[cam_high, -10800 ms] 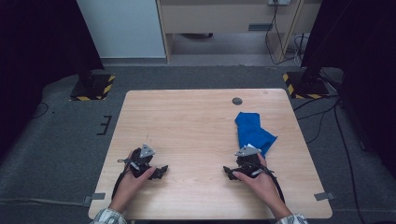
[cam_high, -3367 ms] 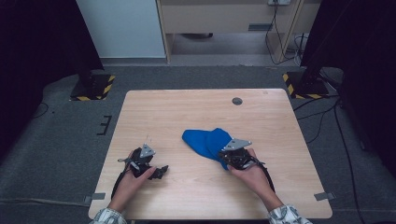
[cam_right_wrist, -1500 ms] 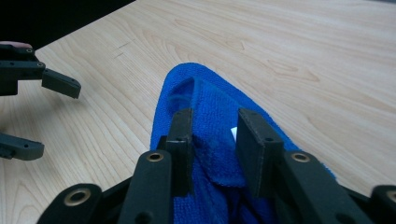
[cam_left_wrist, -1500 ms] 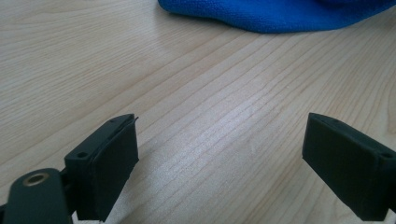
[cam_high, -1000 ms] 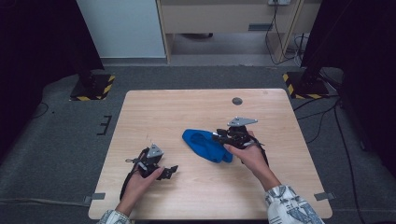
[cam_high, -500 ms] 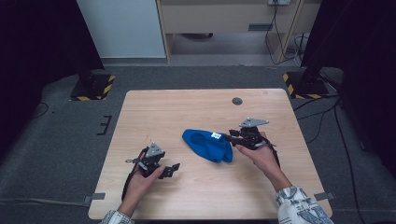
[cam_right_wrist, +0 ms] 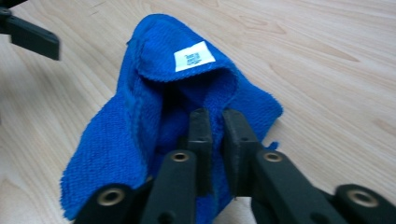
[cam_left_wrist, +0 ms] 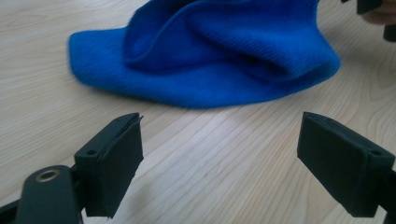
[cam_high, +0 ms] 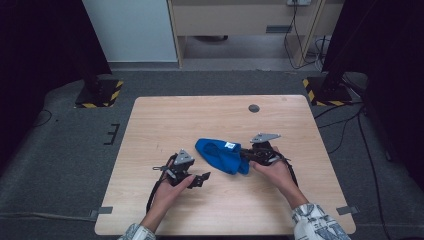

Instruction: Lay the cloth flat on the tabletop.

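- Right now, blue cloth (cam_high: 220,155) lying crumpled mid-table (cam_high: 165,120), a bit right of centre, betw. the two grippers
- White label (cam_right_wrist: 194,56) showing on a folded-over flap, facing up, on the far part of the cloth as seen in right gripper view
- R gripper (cam_right_wrist: 214,122) pinching the near edge of the cloth: jaws have just been closing, now nearly together w/ a fold of blue fabric betw. them
- In high view, same gripper (cam_high: 246,155) at the cloth's right end, hand behind it, grey plate on top
- L gripper (cam_left_wrist: 219,144) wide open, nothing betw. the jaws, bare wood below; cloth just ahead of the tips, not touching
- In high view, L gripper (cam_high: 202,179) low over the table, near the cloth's lower-left side, apart from it
- Small dark round spot (cam_high: 254,108) near the table's far edge, well apart from the cloth
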`<move>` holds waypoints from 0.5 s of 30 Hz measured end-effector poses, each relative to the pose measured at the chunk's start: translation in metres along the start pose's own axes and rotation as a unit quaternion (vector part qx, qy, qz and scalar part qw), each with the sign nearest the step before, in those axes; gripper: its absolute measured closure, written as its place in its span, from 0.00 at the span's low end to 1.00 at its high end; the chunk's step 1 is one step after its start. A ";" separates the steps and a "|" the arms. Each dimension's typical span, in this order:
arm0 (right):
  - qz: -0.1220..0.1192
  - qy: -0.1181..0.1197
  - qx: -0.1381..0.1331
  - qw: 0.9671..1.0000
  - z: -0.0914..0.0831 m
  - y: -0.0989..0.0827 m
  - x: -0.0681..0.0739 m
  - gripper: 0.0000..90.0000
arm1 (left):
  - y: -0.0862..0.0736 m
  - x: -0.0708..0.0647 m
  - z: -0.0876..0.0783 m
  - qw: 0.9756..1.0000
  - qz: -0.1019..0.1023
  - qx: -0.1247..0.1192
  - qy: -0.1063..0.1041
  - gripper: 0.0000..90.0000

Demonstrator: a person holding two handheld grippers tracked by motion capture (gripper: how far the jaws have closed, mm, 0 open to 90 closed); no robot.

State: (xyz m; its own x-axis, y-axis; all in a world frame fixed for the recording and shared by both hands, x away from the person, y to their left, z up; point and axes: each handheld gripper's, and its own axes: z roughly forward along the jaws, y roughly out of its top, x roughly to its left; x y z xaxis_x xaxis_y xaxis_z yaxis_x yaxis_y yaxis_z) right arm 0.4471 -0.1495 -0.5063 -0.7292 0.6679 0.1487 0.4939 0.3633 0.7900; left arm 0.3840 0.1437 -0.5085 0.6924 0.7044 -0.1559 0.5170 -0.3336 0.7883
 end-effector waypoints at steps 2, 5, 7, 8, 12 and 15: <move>0.001 0.000 0.001 1.000 -0.001 -0.001 0.003 0.96 | 0.005 -0.006 0.007 1.000 0.003 -0.003 -0.004 0.16; 0.002 0.004 0.000 1.000 -0.002 -0.003 0.009 0.96 | 0.011 -0.013 0.018 1.000 0.006 -0.005 -0.009 0.17; 0.002 0.007 0.002 1.000 -0.003 -0.005 0.012 0.96 | 0.013 -0.016 0.026 1.000 0.007 -0.003 -0.010 0.18; 0.010 0.010 0.000 1.000 -0.005 -0.007 0.013 0.96 | 0.013 -0.018 0.029 1.000 0.007 -0.002 -0.013 0.18; 0.012 0.010 0.001 1.000 -0.006 -0.009 0.015 0.96 | 0.018 -0.025 0.042 1.000 0.012 -0.007 -0.015 0.20; 0.024 0.009 -0.001 1.000 -0.009 -0.013 0.014 0.96 | 0.021 -0.030 0.051 1.000 0.016 -0.008 -0.018 0.23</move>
State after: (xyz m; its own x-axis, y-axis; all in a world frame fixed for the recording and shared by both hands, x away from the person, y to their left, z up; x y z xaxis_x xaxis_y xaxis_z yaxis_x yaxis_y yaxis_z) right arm 0.4261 -0.1502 -0.5090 -0.7135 0.6724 0.1968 0.5267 0.3297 0.7835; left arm 0.4002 0.0835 -0.5178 0.7256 0.6711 -0.1519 0.4873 -0.3453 0.8021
